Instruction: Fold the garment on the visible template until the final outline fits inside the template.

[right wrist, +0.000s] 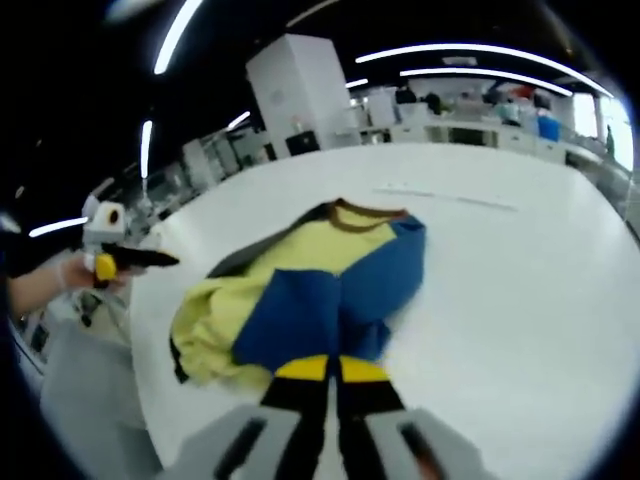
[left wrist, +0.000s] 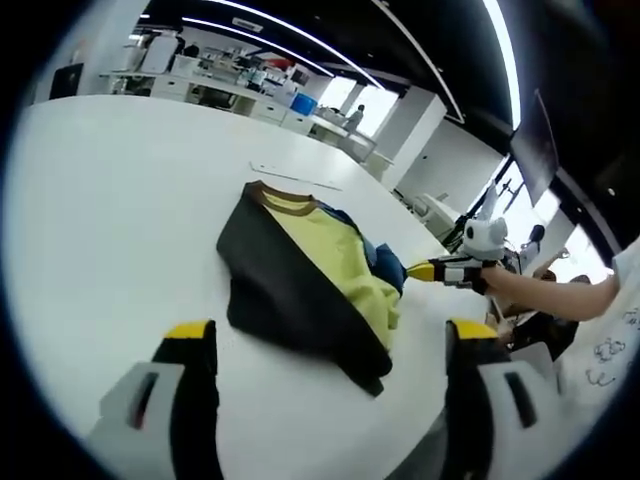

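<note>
Mid-fold, right gripper [right wrist: 333, 368] jaws pinch the yellow, blue and black garment [right wrist: 310, 290]; left gripper [left wrist: 330, 335] gapes; next, carry that edge inward.

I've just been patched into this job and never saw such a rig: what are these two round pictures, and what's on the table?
No robot arm: a person holds a two-jaw gripper in each hand, each carrying a fisheye camera. The left gripper view looks past its own spread yellow-tipped left gripper at a partly folded yellow, blue and black garment on the white table; the right gripper reaches in at the blue edge. In the right gripper view those jaws are closed at the blue fabric, seemingly pinching it.
</note>
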The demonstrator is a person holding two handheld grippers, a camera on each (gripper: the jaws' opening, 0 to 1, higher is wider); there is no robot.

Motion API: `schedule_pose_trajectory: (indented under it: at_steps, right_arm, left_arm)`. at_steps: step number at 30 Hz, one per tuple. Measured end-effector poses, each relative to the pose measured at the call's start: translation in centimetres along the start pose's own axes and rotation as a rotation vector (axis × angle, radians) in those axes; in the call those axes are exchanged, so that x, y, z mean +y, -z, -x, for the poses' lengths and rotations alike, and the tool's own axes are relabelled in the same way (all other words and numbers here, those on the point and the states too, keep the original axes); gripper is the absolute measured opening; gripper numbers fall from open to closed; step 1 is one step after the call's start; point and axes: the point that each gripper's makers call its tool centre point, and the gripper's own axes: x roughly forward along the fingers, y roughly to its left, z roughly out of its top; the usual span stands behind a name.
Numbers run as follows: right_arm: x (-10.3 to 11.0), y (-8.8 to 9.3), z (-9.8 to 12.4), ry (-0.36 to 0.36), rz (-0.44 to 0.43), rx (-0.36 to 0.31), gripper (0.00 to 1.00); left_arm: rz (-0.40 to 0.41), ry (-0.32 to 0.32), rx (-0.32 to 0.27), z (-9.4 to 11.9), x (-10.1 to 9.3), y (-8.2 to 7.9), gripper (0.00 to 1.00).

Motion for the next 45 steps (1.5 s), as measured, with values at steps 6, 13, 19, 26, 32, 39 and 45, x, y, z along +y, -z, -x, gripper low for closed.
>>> schedule_pose_trajectory:
  at_steps: [6, 13, 19, 26, 32, 39, 45]
  right_arm:
    - [-0.4, 0.9, 0.9, 0.016, -0.017, 0.001, 0.0]
    - [-1.2, 1.8, 1.8, 0.037, -0.035, -0.004, 0.0]
    - [-0.9, 3.0, 2.3, 0.042, -0.07, 0.009, 0.0]
    - [-1.9, 0.4, 4.7, 0.05, -0.06, -0.048, 0.0]
    - [-5.8, -1.4, 8.4, 0.126, -0.126, -0.094, 0.0]
    - [-11.3, -0.8, 12.8, 0.263, -0.179, -0.099, 0.0]
    - [-14.9, 0.5, 14.9, 0.355, -0.209, -0.071, 0.0]
  left_arm:
    - [-0.001, 0.011, 0.004, -0.3, -0.2, 0.1, 0.92]
    - [0.0, 0.018, 0.007, -0.7, -0.3, 0.2, 0.92]
    - [0.004, 0.023, 0.008, -0.8, -0.4, 0.4, 0.92]
    - [0.005, 0.019, 0.01, -0.7, -0.2, 0.4, 0.92]
    - [0.008, 0.014, 0.007, -0.6, 0.0, 0.3, 0.91]
    - [0.01, 0.017, 0.02, -1.3, 0.3, 0.5, 0.91]
    - [0.012, 0.021, 0.034, -1.8, 0.4, 0.6, 0.91]
